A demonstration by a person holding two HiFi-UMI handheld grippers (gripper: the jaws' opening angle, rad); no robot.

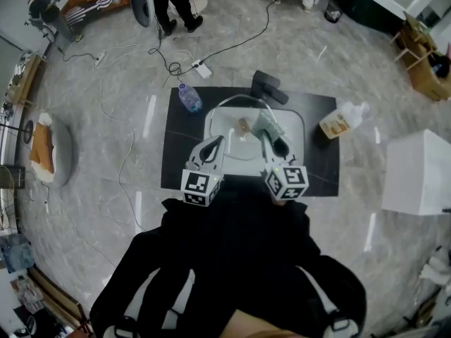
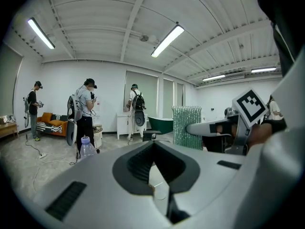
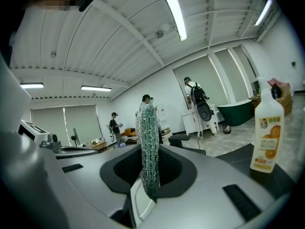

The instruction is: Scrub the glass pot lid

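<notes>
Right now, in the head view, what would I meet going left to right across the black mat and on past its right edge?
First the water bottle → white basin → detergent bottle at the mat's right edge → white box on the floor beyond.

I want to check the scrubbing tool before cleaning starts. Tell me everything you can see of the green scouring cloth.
The scouring cloth is green, glittery and mesh-like, a flat rectangular piece. The right gripper is shut on one edge, so it stands upright and edge-on between the jaws, held over the white basin.
</notes>
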